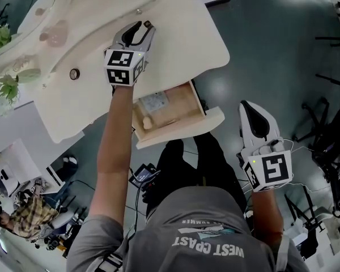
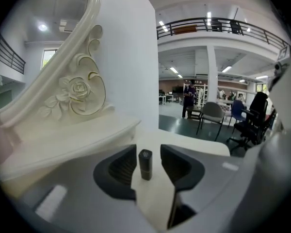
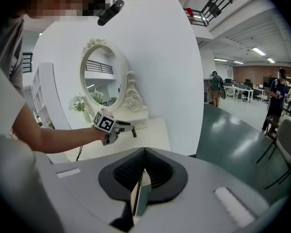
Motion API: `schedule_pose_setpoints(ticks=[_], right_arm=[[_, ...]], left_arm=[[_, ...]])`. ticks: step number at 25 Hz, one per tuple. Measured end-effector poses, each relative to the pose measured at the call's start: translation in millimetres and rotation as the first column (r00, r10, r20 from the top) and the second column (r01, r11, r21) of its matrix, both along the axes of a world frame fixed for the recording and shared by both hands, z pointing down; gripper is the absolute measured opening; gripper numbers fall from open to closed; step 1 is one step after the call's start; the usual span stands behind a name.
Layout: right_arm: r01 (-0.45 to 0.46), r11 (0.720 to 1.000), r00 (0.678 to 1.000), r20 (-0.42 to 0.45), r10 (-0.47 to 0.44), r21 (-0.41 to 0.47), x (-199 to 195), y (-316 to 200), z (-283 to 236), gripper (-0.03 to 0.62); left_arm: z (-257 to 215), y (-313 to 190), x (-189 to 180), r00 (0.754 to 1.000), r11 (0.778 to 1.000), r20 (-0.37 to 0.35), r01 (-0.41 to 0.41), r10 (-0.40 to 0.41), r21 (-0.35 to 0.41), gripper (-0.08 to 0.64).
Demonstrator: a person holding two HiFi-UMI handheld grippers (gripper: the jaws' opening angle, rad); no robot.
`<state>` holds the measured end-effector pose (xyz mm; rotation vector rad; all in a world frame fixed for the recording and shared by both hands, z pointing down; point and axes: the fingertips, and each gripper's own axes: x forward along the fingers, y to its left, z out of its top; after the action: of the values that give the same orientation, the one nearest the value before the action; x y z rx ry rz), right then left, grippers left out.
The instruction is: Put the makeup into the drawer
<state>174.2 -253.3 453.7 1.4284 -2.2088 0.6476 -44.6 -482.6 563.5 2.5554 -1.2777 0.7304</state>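
Note:
A small dark lipstick tube (image 2: 145, 165) stands upright on the cream vanity top (image 2: 194, 147). My left gripper (image 2: 148, 149) is open, one finger on each side of the tube, with a gap on both sides. From the head view the tube (image 1: 148, 24) sits at the tip of the left gripper (image 1: 140, 27), above the open wooden drawer (image 1: 181, 130). A pale packet (image 1: 154, 102) and a small round item (image 1: 148, 122) lie inside the drawer. My right gripper (image 1: 245, 105) hangs over the floor, right of the drawer. Its jaws (image 3: 144, 152) are shut, with nothing seen between them.
An ornate oval mirror (image 2: 77, 89) stands at the back of the vanity, with a pink bottle (image 1: 56, 34), a small round jar (image 1: 74, 73) and green plants (image 1: 8, 84) to the left. Office chairs (image 2: 211, 113) stand on the dark floor beyond. A person (image 1: 22, 217) is at lower left.

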Motion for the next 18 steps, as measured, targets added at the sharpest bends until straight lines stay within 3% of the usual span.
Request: schedule_pose_setpoints(ticks=[6, 11, 18], right_arm=[[-0.003, 1.000, 1.000, 0.000, 0.003, -0.026, 1, 4, 15, 0.003], [0.001, 0.999, 1.000, 0.000, -0.001, -0.038, -2, 6, 21, 0.003], [0.009, 0.999, 1.000, 0.002, -0.009, -0.035, -11, 5, 20, 0.003]], left_arm=[[22, -9, 0, 1.000, 1.000, 0.013, 0.007, -0.007, -0.023, 0.155], [27, -11, -3, 1.000, 1.000, 0.014, 0.013, -0.013, -0.021, 0.100], [9, 10, 2, 0.999, 0.999, 0.001, -0.043, 0.043, 0.004, 0.095]])
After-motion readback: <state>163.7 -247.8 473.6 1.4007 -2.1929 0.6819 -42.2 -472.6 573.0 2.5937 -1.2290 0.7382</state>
